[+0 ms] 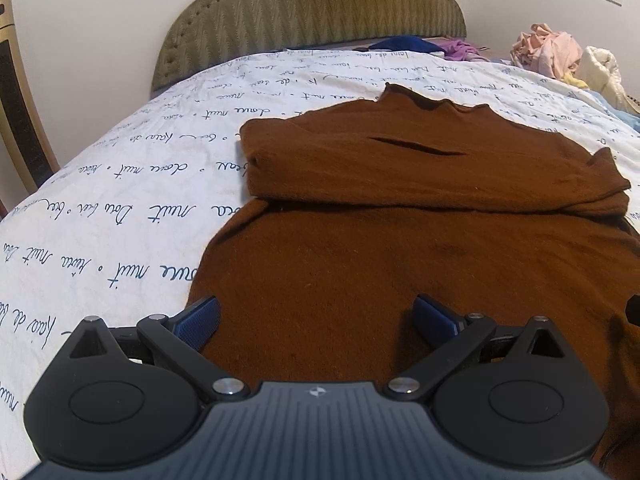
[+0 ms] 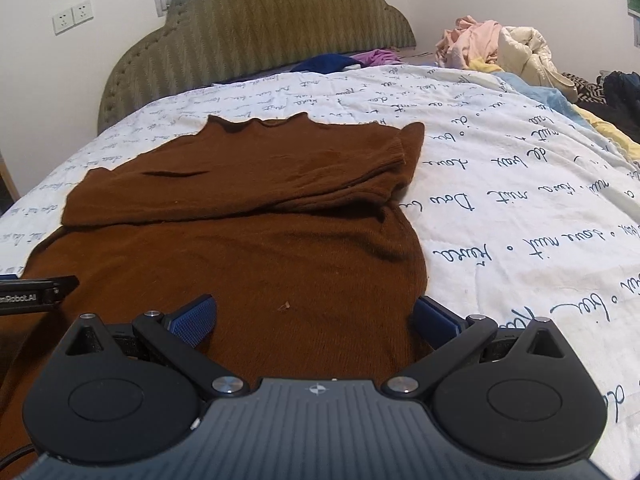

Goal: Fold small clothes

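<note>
Up close in the left wrist view, the left gripper point(image 1: 316, 318) hangs spread wide, grasping nothing, over the near hem of the brown sweater point(image 1: 400, 248) lying on the lettered bedspread point(image 1: 120, 208). From the right wrist view, the right gripper point(image 2: 316, 316) is likewise released above the sweater's right edge, sleeves folded across its chest.

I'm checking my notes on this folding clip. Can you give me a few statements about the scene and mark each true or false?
1. Both sleeves are folded across the sweater. True.
2. The left gripper is shut on the hem. False: its jaws stand open, holding nothing.
3. The right gripper is open. True.
4. The sweater is blue. False: it is brown.
5. A clothes pile lies at the bed's far right. True.
</note>
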`<state>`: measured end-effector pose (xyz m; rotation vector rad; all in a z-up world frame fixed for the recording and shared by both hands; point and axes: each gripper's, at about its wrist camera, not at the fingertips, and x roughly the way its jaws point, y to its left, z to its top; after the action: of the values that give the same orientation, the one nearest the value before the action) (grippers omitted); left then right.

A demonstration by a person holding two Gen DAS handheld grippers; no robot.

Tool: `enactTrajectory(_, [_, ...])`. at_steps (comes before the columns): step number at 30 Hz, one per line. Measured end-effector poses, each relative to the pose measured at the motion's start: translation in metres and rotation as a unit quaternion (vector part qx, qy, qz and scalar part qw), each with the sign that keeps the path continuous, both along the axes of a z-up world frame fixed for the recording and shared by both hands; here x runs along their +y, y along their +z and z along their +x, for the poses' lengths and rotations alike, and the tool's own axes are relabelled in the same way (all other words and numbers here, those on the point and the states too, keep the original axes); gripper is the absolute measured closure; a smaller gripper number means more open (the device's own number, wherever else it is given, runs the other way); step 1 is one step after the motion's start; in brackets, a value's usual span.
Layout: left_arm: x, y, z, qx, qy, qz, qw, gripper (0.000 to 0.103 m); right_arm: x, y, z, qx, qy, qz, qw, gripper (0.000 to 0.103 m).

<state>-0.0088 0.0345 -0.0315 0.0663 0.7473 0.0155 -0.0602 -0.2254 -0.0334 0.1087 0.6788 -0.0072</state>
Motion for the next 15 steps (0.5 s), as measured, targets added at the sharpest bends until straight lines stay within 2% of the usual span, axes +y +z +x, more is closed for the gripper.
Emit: enactTrajectory(15, [0.008, 0.005, -0.023, 0.012, 0.006, 0.003, 0.9999, 0.000, -0.014, 0.021, -0.050, -0.004, 0.040, 0.001, 0.999, 0.000])
